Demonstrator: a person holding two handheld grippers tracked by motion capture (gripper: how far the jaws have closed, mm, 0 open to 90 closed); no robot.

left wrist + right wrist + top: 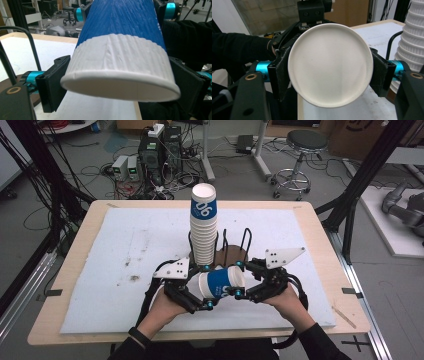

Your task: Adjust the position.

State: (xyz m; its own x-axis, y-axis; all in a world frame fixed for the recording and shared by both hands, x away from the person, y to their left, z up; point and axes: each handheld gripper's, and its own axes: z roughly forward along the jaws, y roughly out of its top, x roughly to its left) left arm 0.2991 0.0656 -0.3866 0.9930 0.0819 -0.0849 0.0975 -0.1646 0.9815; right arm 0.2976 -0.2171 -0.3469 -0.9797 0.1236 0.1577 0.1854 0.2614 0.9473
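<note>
A blue-and-white paper cup [220,282] lies on its side in the air between my two grippers, above the front of the white mat. My right gripper [238,279] is shut on its mouth end; in the right gripper view the round white opening [329,65] faces the camera with a pad pressed on each side. My left gripper [207,286] stands around the white base end [117,65], its pads close beside the cup without squeezing it. A tall stack of the same cups [204,227] stands upright just behind.
The stack sits in a black wire holder [232,245] on a brown round base at mid-table. A white mat [125,250] covers the wooden table [75,270]. Beyond the far edge are a stool [300,150] and cabled electronics [150,155] on the floor.
</note>
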